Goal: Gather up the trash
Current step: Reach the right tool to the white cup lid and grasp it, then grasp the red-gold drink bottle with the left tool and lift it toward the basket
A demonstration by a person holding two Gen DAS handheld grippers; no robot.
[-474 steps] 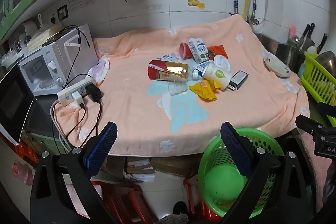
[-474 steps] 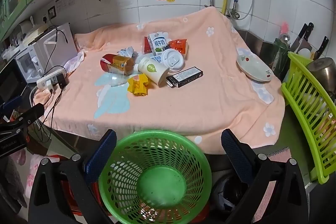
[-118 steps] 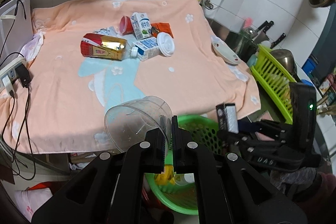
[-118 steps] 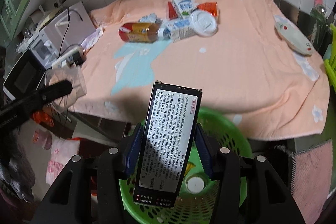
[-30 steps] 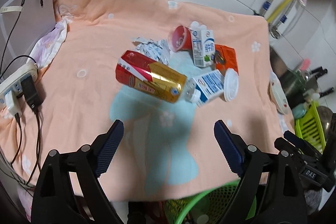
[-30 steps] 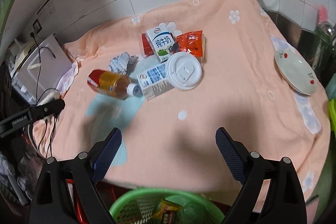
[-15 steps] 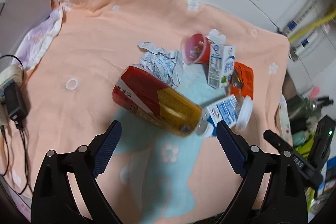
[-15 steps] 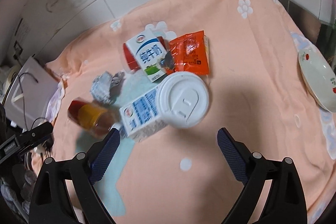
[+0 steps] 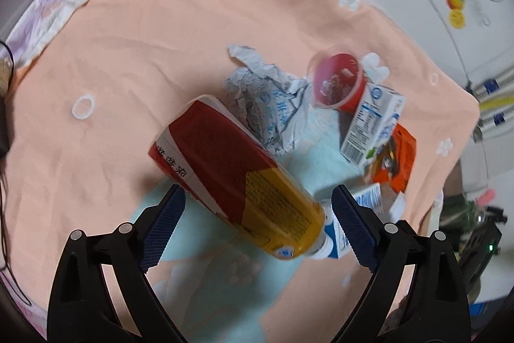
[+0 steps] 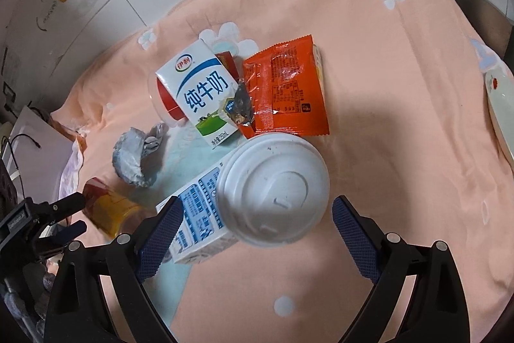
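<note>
Bottle (image 9: pixel 237 179) touches milk carton (image 9: pixel 334 224), wrapper (image 9: pixel 266 105) behind.

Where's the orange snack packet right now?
In the right wrist view the orange snack packet lies flat on the peach cloth, just right of the upright milk carton and directly behind the white cup lid.
</note>
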